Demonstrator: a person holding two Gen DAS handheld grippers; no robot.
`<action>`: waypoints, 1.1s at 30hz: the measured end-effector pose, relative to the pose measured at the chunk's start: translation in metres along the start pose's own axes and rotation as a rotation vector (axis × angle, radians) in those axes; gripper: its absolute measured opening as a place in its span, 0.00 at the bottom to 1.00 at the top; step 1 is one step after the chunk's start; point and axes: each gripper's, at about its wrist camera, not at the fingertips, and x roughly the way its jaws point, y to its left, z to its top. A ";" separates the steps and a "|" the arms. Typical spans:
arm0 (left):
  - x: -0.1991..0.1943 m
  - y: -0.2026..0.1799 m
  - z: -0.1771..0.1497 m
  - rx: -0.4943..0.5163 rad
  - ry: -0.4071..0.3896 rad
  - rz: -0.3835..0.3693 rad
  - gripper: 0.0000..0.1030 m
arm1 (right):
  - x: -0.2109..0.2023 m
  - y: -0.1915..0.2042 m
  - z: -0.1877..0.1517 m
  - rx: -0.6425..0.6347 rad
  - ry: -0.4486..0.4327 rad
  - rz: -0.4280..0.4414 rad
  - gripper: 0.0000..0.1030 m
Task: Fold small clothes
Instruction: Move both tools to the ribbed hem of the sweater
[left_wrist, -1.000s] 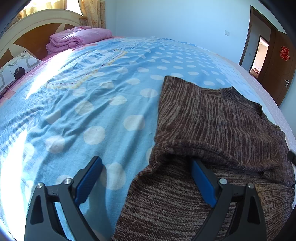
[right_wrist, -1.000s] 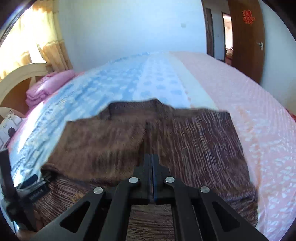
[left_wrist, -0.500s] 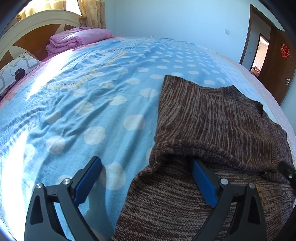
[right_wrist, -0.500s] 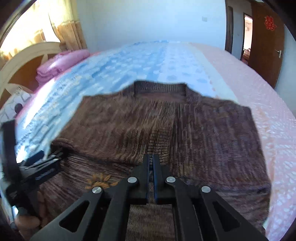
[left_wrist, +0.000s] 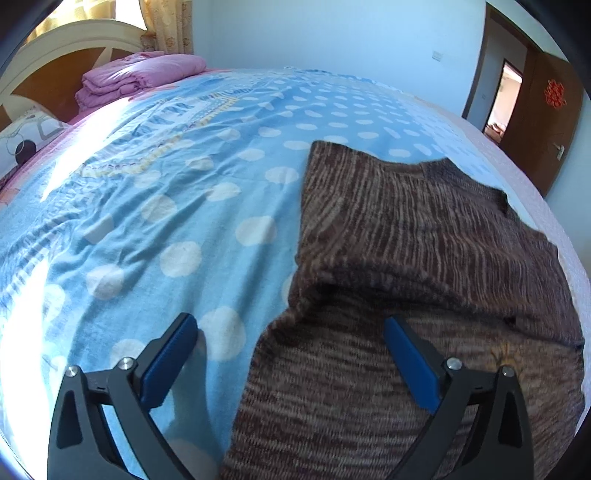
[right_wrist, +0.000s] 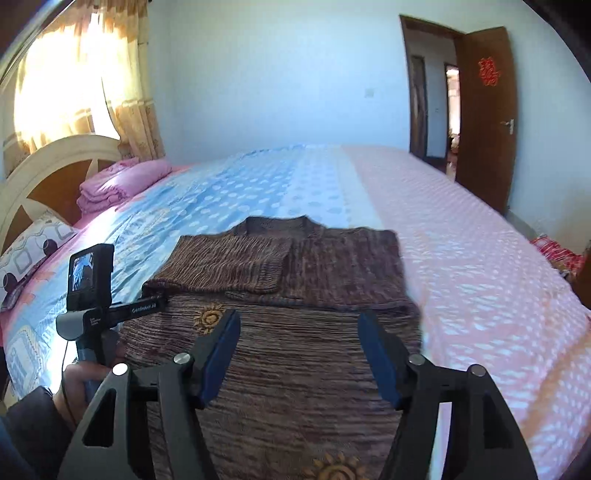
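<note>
A brown striped knit sweater lies flat on the bed, both sleeves folded in over its chest, collar at the far end. It also shows in the left wrist view. My left gripper is open and low over the sweater's left edge, one finger over the blue sheet, the other over the knit. It also appears in the right wrist view at the sweater's left side. My right gripper is open and empty, raised above the sweater's lower middle.
The bed carries a blue polka-dot sheet on the left and a pink cover on the right. A folded pink blanket and a patterned pillow lie by the headboard. An open brown door stands at the far right.
My right gripper has opened and pulled up and back from the sweater. The left gripper has stayed open at the sweater's left edge.
</note>
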 end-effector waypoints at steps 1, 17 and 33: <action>-0.005 -0.001 -0.005 0.018 -0.002 0.001 1.00 | -0.009 -0.003 -0.003 -0.009 -0.011 -0.014 0.65; -0.122 0.033 -0.089 0.324 -0.110 -0.170 1.00 | -0.148 -0.056 -0.016 -0.004 -0.146 -0.081 0.65; -0.152 0.086 -0.179 0.212 0.085 -0.491 0.96 | -0.162 -0.072 -0.106 -0.107 0.147 -0.047 0.65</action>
